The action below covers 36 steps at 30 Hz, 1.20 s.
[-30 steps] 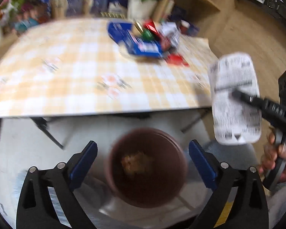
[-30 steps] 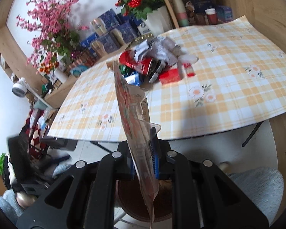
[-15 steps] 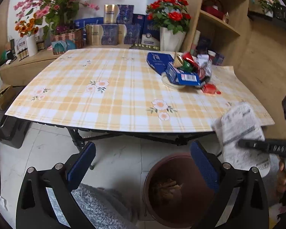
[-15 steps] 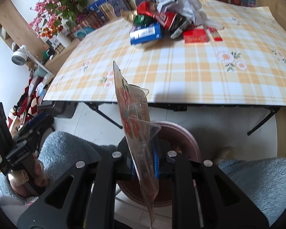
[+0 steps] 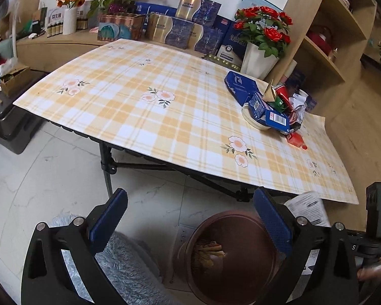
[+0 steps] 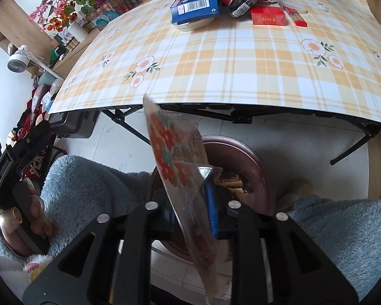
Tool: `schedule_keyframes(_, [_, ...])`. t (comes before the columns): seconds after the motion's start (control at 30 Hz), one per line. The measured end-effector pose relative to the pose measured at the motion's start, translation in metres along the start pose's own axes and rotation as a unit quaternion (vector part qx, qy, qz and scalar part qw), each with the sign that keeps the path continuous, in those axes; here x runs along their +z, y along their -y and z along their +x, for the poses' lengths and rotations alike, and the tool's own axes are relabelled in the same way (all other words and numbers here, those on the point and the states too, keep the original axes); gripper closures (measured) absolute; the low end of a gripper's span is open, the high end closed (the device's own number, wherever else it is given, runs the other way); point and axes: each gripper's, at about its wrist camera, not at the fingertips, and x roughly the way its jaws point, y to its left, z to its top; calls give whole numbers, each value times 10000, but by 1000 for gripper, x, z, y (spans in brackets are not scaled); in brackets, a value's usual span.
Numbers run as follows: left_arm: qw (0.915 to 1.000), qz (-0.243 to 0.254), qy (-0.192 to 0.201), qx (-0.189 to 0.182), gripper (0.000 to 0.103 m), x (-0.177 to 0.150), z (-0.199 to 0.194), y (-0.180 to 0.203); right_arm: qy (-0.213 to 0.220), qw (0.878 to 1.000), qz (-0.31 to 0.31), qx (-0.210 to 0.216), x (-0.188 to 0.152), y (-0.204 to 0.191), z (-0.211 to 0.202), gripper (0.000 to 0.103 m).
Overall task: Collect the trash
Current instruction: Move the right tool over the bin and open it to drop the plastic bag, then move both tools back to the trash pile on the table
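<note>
A folding table (image 5: 165, 117) draped in a glossy yellow-and-white plaid cloth with printed daisies spans a pale marble-look tile floor (image 5: 50, 178). Below its near edge stands a round, dark reddish-brown bin (image 5: 231, 254), smooth-walled, with crumpled yellowish scraps at the bottom. A heap of trash (image 5: 274, 106) — flat blue cartons, red packets, crinkled foil and paper — sits piled on a pale dish near the table's far corner. The right gripper (image 6: 193, 213), its black jaws pressed together, pinches a flat, clear plastic wrapper (image 6: 175, 167) printed with orange-red flowers, held upright on edge directly above the bin's mouth. The left gripper (image 5: 190, 223) hangs beside the bin with its blue ribbed pads spread wide and nothing between them. Fluffy grey-blue fleece covers the person's legs (image 6: 343, 228).
</note>
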Motion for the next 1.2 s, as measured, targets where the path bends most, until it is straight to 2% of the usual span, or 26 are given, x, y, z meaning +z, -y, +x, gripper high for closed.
schedule_keyframes(0.17, [9999, 128, -50, 26, 6, -1, 2, 6, 34, 10000, -13, 12, 0, -1, 0, 58])
schedule_keyframes(0.23, [9999, 154, -54, 34, 6, -1, 3, 7, 102, 9999, -15, 30, 0, -2, -3, 43])
schedule_keyframes(0.37, [9998, 156, -77, 55, 6, -1, 4, 8, 211, 9998, -5, -1, 2, 0, -7, 27])
schedule_keyframes(0.43, [9998, 147, -87, 67, 6, -1, 5, 8, 293, 9996, 34, -34, 3, 2, -10, 14])
schedule_keyframes(0.5, [9998, 148, -86, 74, 6, -1, 5, 8, 350, 9994, 70, -33, 4, 4, -12, 7])
schedule_keyframes(0.7, [9997, 199, -97, 103, 6, -1, 6, 8, 473, 9983, 147, -323, 6, 13, -17, 6])
schedule_keyframes(1.0, [9990, 339, -191, 221, 6, -1, 9, 14, 1033, 9905, -35, -902, 19, 24, -36, 6])
schedule_keyframes(1.2, [9978, 531, -314, 243, 6, -1, 14, 22, 1325, 9860, -91, -1009, 27, 38, -49, 6])
